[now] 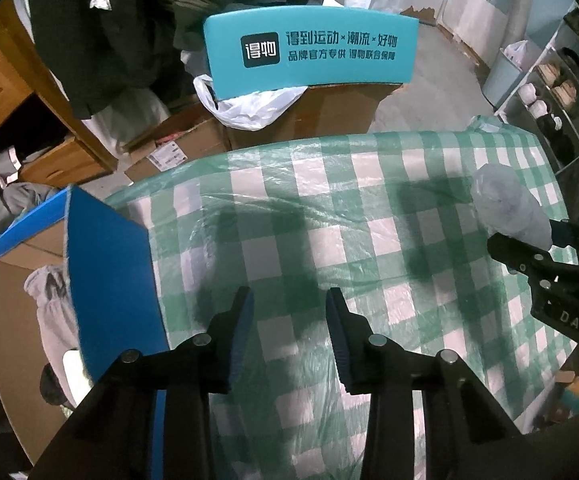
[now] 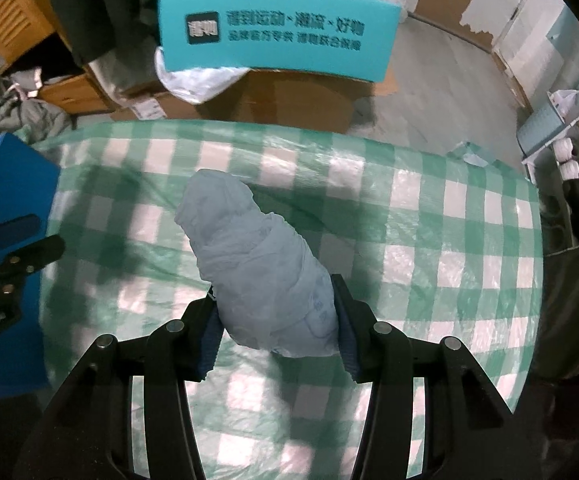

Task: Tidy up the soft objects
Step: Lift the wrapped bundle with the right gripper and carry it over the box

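At the far left, an open cardboard box with a blue flap stands against the edge of the table, and it looks the likely place for soft things. The left tongs hang wide and empty above the checked plastic cover, just beside that flap. Further right, the right tongs are closed on the near end of a pale blue soft bundle, which they hold above the table with most of its length sticking out forward past the pads. That grip is the risk: held by one end only, the loosely wrapped bundle could sag, unroll or slip free on the way across. It could also snag on the upright flap.
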Tool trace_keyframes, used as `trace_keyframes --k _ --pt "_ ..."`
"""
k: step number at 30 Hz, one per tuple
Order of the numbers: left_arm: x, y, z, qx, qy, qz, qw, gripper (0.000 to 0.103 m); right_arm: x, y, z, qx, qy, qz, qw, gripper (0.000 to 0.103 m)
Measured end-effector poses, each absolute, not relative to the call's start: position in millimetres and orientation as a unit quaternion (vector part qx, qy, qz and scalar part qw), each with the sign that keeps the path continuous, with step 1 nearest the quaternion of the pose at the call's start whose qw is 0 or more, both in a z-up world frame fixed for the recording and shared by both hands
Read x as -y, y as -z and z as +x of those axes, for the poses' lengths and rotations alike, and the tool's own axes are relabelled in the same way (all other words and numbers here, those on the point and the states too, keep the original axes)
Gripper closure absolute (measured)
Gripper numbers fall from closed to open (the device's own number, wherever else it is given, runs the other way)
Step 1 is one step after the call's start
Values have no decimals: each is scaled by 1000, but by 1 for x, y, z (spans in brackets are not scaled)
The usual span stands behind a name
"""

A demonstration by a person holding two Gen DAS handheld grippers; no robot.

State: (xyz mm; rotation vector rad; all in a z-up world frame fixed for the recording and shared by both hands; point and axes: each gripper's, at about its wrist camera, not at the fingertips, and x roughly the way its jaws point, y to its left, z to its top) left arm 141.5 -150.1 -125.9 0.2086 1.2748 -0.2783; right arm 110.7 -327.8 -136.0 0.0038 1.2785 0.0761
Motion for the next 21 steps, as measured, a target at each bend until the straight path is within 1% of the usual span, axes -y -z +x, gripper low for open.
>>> trace_keyframes --k 4,21 --pt "144 115 134 -585 129 91 795 67 319 121 102 -586 -48 5 809 55" --pt "107 62 99 -541 125 76 828 67 271 68 72 -536 -100 -4 838 55"
